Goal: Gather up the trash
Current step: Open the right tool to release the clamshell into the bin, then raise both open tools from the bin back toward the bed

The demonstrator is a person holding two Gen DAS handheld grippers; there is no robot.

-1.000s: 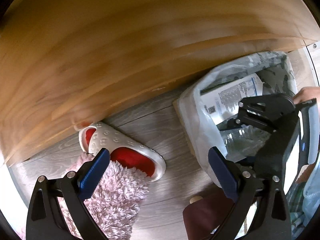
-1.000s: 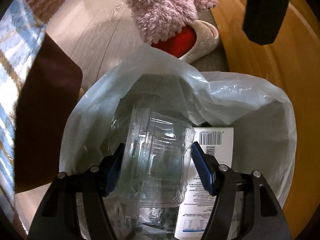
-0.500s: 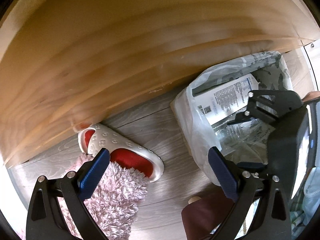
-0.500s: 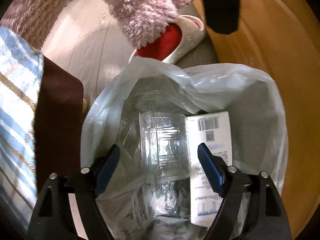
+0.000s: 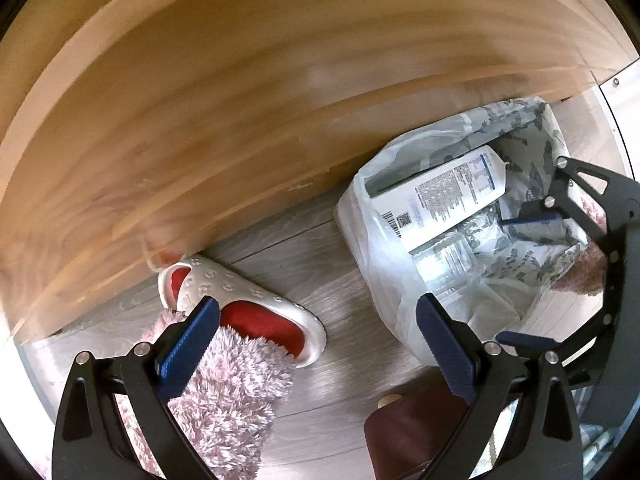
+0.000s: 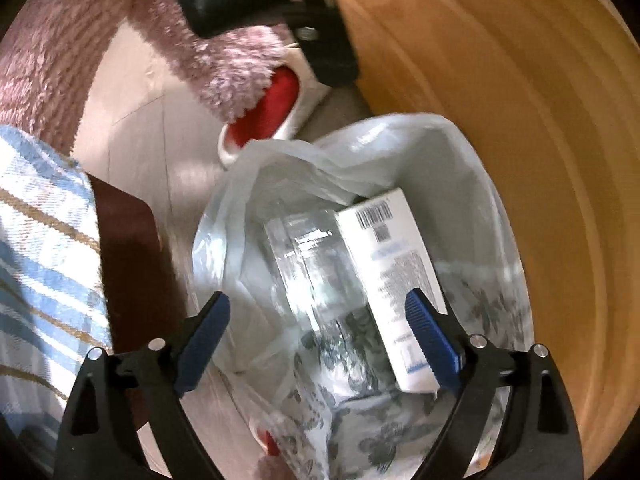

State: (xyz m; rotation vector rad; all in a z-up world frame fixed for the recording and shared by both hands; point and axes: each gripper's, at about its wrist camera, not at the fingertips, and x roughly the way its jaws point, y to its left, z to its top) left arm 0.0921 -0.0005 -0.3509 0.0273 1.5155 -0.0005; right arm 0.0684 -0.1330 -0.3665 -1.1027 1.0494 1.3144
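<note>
Since your right hand-held gripper (image 6: 318, 346) hangs above the open mouth of the trash bag (image 6: 400, 148), jaws spread wide with nothing clamped, the clear plastic container (image 6: 308, 264) now lies loose inside the bag at frame centre, leaning against the white printed box (image 6: 394, 276) just to its right. Judged from that, the drop is done: bag mouth gapes upward so trash falls in without a second hand. A second ago those jaws were pinched on the container with it held high over the bag; half a second ago it had already slipped down between the parting pads; the jaws have just been opening further and nothing sits between them now. Bag also looks smaller and lower in the right wrist view than before, so you have lifted away. Your left hand-held gripper (image 5: 316, 336) points down at the floor (image 5: 280, 256), jaws apart and empty, parked out of the way over the pink fluffy fabric (image 5: 232, 392) and the white slipper with red lining (image 5: 248, 304) at lower left; it sits much as it did earlier. In the left wrist view the bag is at right, beside the wooden panel (image 5: 280, 100), box and container visible inside.
</note>
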